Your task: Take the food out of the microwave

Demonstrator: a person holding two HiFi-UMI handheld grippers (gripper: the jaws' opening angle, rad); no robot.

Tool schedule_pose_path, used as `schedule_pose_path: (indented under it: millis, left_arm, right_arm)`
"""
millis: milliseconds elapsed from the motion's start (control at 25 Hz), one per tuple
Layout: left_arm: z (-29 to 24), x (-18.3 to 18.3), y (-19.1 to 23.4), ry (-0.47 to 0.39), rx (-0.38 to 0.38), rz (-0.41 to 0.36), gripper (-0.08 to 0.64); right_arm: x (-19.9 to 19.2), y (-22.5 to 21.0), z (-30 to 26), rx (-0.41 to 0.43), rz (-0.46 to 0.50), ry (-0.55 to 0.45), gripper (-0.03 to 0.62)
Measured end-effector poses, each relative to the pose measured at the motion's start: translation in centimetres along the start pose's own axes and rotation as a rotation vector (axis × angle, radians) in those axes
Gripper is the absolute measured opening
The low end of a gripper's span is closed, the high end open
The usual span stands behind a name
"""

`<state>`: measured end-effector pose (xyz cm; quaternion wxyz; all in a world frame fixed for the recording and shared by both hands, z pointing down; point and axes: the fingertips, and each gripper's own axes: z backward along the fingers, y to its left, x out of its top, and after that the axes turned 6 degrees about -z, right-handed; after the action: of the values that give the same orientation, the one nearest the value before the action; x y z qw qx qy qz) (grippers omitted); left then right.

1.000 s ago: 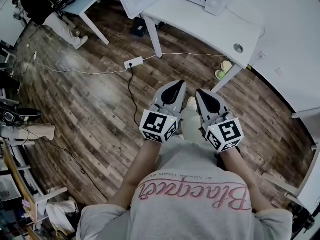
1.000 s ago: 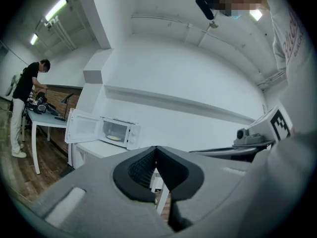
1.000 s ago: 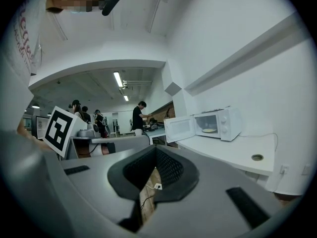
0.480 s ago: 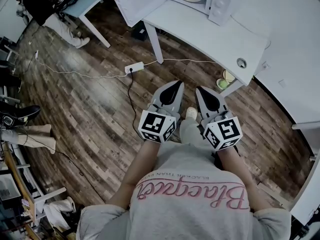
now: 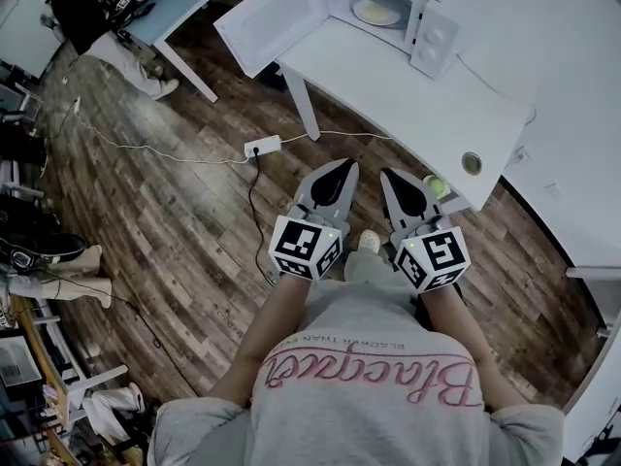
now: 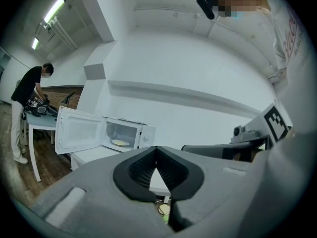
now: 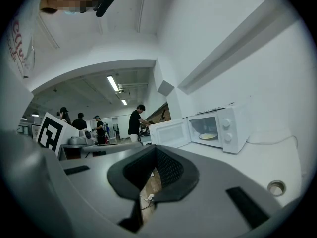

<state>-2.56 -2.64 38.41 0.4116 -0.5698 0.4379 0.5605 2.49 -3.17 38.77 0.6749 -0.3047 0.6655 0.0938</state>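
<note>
Food (image 5: 377, 11) inside microwave (image 5: 432, 39), well ahead of fingers (image 5: 335, 179)

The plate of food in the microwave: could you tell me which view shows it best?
The head view: it looks down into the open microwave and shows the plate of food largest. In the left gripper view the plate is small and edge-on; in the right gripper view the plate likewise.
</note>
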Motion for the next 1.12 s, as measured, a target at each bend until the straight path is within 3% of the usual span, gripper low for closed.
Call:
schedule_pose_path:
  millis: [280,640,1120]
  left_arm:
    - [-6.5,0.6,2.2,-0.007,0.012,-0.002,0.005]
    - [-13.0,1.0,3.7,0.001,0.02,-0.018,0.005]
    - [-16.3,-0.5,6.3,0.046,-0.012,-0.015,0.005]
  right_arm:
    - [2.1,-4.4,-4.3,0.045,0.027,0.013,0.009]
    - [3.1,-9.9,-7.3,0.035,0.026,0.05,0.009]
    - [3.8,-11.2,-10.6,0.082,-0.004,0.014,0.009]
